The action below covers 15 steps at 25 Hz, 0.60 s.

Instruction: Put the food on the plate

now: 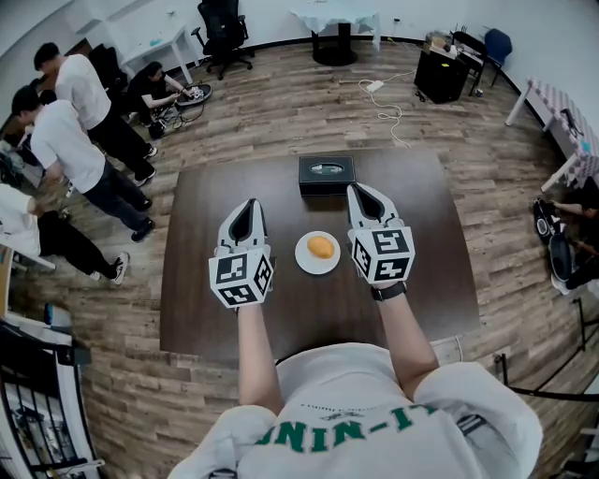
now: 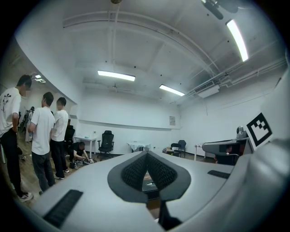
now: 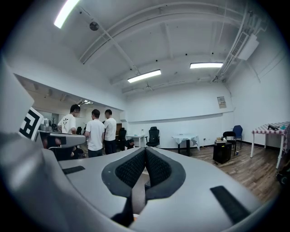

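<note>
A small round orange food item (image 1: 320, 247) lies on a white plate (image 1: 305, 262) in the middle of the dark brown table (image 1: 206, 309). My left gripper (image 1: 248, 202) hovers just left of the plate, its tips together and nothing held. On the plate's right, my right gripper (image 1: 358, 188) is also shut and empty. Both point toward the table's far edge. In the left gripper view the left gripper (image 2: 146, 153) has its tips touching. The right gripper view shows the right gripper (image 3: 145, 148) with its pads closed together.
A black box (image 1: 327, 174) sits at the table's far edge, just beyond both grippers. Several people (image 1: 75, 140) stand and crouch on the wooden floor to the left. An office chair (image 1: 225, 33) and a small table (image 1: 339, 23) stand by the back wall.
</note>
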Motion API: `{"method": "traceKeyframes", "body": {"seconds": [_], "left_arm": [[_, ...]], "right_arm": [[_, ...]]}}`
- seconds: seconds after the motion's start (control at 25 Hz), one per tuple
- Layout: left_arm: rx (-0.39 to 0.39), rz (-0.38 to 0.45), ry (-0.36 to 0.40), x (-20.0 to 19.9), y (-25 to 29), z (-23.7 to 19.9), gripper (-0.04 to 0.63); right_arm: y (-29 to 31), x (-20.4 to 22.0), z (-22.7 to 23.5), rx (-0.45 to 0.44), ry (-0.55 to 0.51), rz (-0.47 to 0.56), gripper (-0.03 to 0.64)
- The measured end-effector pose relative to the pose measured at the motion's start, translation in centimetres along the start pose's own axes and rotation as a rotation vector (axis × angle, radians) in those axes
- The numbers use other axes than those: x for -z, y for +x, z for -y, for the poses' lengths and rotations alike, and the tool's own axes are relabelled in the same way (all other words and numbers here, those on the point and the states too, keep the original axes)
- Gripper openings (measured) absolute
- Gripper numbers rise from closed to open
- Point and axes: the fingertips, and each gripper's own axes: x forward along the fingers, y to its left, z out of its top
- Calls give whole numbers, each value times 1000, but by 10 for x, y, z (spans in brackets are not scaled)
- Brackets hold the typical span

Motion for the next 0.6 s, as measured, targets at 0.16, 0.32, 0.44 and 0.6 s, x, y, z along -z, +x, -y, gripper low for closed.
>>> {"method": "traceKeyframes", "body": {"seconds": [0.16, 0.32, 0.44, 0.6], "left_arm": [[1, -12, -3, 5, 1, -4, 14], [-1, -3, 7, 3, -1, 0, 14], [9, -10, 16, 7, 1, 5, 14], [24, -46, 20, 22, 5, 7, 14]], "right_arm": [[2, 1, -5, -19, 7, -1, 17], [-2, 6, -6, -36, -31, -26, 15], [-3, 10, -5, -42, -45, -34, 15], [-1, 18, -5, -46, -49, -52, 15]]}}
